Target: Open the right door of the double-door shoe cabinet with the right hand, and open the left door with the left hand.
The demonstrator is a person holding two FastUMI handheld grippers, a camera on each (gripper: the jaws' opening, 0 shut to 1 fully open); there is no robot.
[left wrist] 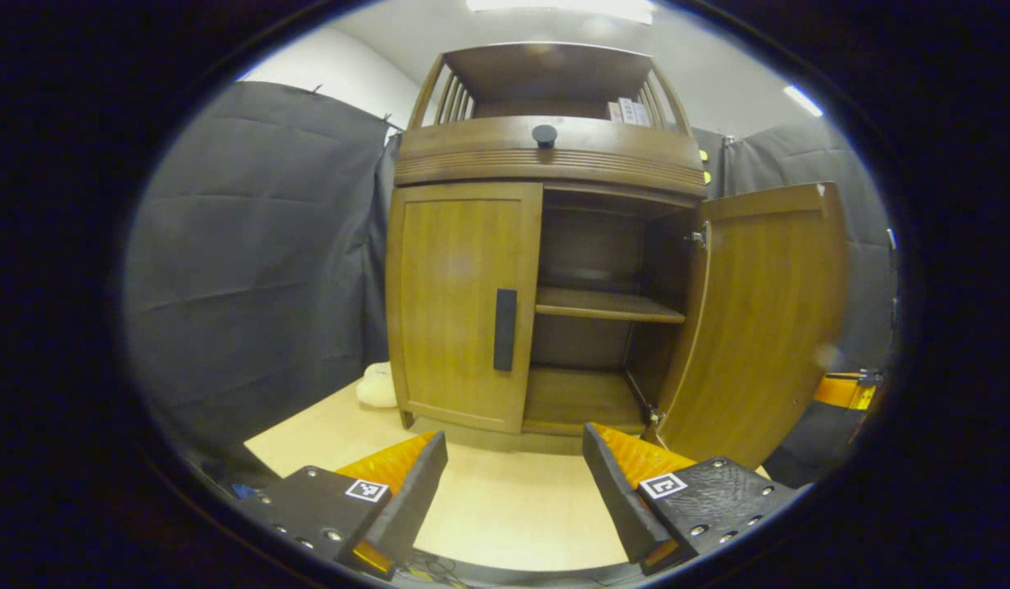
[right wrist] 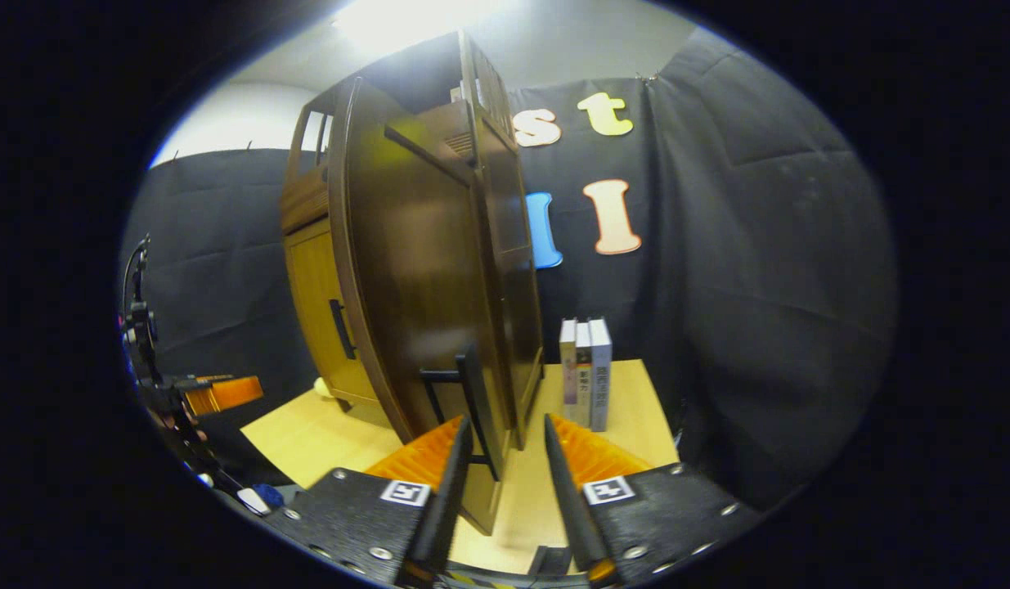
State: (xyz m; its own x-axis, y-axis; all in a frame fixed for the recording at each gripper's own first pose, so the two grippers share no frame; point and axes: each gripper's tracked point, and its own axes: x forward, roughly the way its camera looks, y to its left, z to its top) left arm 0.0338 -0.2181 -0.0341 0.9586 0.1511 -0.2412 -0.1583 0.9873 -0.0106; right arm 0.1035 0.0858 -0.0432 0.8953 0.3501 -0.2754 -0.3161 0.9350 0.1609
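Both grippers stand with fingers apart, clamping nothing. Left gripper point(left wrist: 514, 483), at the bottom of the left gripper view, faces the shoe cabinet point(left wrist: 545, 147) on the table point(left wrist: 505, 507); its left door point(left wrist: 460, 303) at centre frame is closed, its handle point(left wrist: 505, 329) untouched. Right door point(left wrist: 758, 319) hangs swung open at right, shelf point(left wrist: 607, 304) exposed. Right gripper point(right wrist: 505, 474) sits low in the right gripper view, its fingers either side of the open door's edge point(right wrist: 480, 483), just below that door's handle point(right wrist: 472, 393). Books point(right wrist: 585, 372) stand upright right of centre.
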